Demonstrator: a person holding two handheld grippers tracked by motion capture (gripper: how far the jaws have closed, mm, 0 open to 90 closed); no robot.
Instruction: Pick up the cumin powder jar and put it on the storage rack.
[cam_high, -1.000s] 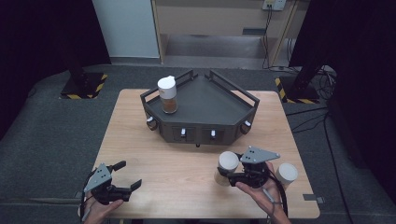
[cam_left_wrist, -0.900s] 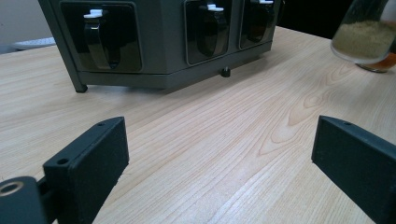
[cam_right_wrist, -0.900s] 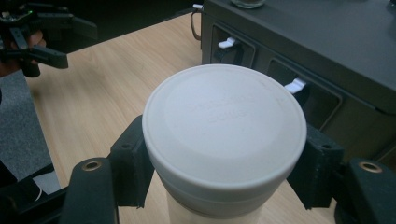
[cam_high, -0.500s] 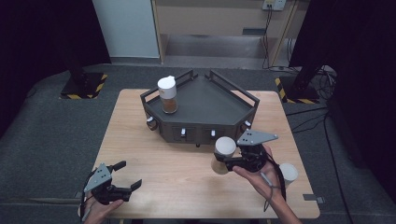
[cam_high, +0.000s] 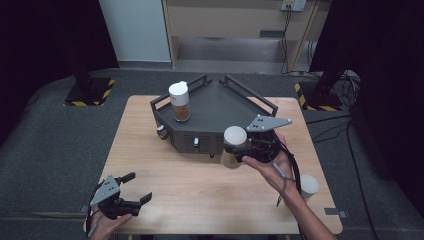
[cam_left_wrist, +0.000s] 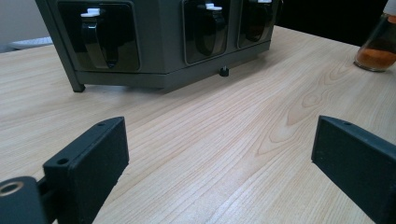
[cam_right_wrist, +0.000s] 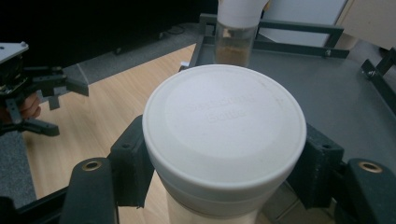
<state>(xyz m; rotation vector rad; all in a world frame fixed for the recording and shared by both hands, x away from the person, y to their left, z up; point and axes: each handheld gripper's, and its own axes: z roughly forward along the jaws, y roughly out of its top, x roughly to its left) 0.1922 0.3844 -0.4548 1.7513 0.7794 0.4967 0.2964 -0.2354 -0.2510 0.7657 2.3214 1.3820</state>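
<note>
From above, the right gripper (cam_high: 239, 150) held a white-capped jar (cam_high: 233, 146) at the front edge of the grey tray (cam_high: 215, 107), clear of the pale wooden surface (cam_high: 200, 185). Its own view showed more: the black jaws pinched the jar just under the cap (cam_right_wrist: 224, 126), a smooth round lid with faint raised lettering too blurred to read. A second jar (cam_high: 179, 101), clear with brown powder, stood upright in the tray's back left corner. A third jar (cam_high: 308, 187) stood near the surface's right edge. The left gripper (cam_high: 131, 189) rested low at the near left, jaws spread with nothing between them; its view caught the tray's front wall (cam_left_wrist: 159, 42) with dark recessed latches and the wood grain.
</note>
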